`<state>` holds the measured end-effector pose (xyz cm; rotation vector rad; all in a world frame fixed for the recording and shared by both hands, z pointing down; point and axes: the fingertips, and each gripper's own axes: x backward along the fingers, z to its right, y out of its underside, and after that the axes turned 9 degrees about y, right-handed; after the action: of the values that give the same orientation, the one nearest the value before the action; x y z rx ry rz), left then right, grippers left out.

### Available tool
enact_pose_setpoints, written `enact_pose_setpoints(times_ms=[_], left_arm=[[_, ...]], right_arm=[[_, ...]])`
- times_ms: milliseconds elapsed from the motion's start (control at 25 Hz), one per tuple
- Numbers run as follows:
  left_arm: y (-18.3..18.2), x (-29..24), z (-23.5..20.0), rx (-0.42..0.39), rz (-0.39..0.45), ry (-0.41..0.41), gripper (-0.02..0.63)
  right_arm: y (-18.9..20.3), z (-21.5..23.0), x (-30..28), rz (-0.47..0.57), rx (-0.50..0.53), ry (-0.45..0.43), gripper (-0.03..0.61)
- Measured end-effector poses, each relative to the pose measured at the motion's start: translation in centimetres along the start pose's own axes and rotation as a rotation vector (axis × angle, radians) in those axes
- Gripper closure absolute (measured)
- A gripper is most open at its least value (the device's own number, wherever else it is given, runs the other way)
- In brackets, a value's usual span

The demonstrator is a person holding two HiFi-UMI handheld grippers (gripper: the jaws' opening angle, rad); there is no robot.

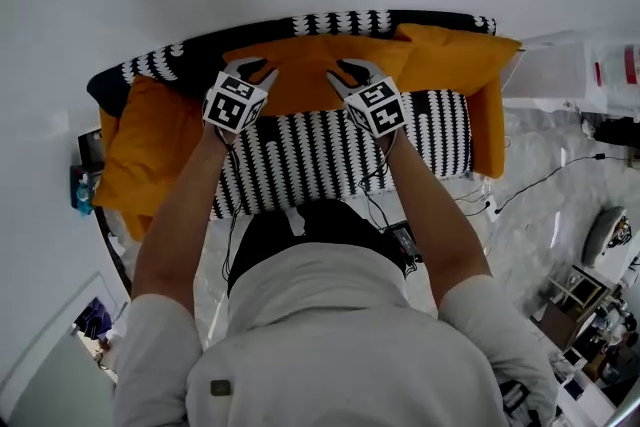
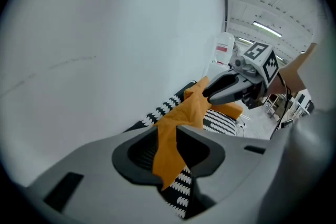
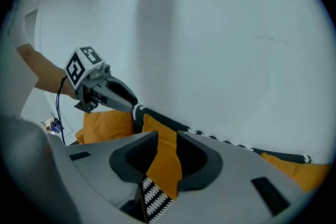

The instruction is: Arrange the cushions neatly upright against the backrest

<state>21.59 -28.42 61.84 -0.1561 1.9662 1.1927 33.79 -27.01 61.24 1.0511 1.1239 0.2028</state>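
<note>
Pinched in the narrow jaws of the left gripper (image 2: 168,131) and the right gripper (image 3: 167,136): top edge of a soft orange fabric cushion (image 1: 310,75). At 12 o'clock, against the black-and-white patterned sofa backrest (image 1: 340,22). Beside it at 9 and 3 o'clock, two more orange cushions (image 1: 150,145) (image 1: 455,55).

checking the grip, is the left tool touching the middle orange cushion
Touching. The left gripper view shows the left tool closed on the middle orange cushion, with its fabric edge pinched between both jaws.
</note>
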Motion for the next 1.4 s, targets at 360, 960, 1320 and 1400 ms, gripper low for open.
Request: enact_pose_setpoints(times_ms=[360, 960, 1320, 1400], left_arm=[[-3.9, 11.1, 5.0, -0.037, 0.232, -0.044, 0.506], [-6.4, 26.5, 11.1, -0.131, 0.49, -0.087, 0.598], [-6.6, 31.3, 12.8, -0.152, 0.582, -0.069, 0.604], [-6.5, 31.8, 12.9, -0.159, 0.586, -0.056, 0.604]], right_arm=[[-8.0, -5.1, 8.7, 0.203, -0.052, 0.086, 0.454], [-16.7, -14.9, 20.9, 0.479, -0.065, 0.127, 0.526], [-19.0, -18.5, 23.9, 0.57, -0.077, 0.168, 0.552], [-19.4, -19.2, 24.2, 0.58, -0.07, 0.181, 0.552]])
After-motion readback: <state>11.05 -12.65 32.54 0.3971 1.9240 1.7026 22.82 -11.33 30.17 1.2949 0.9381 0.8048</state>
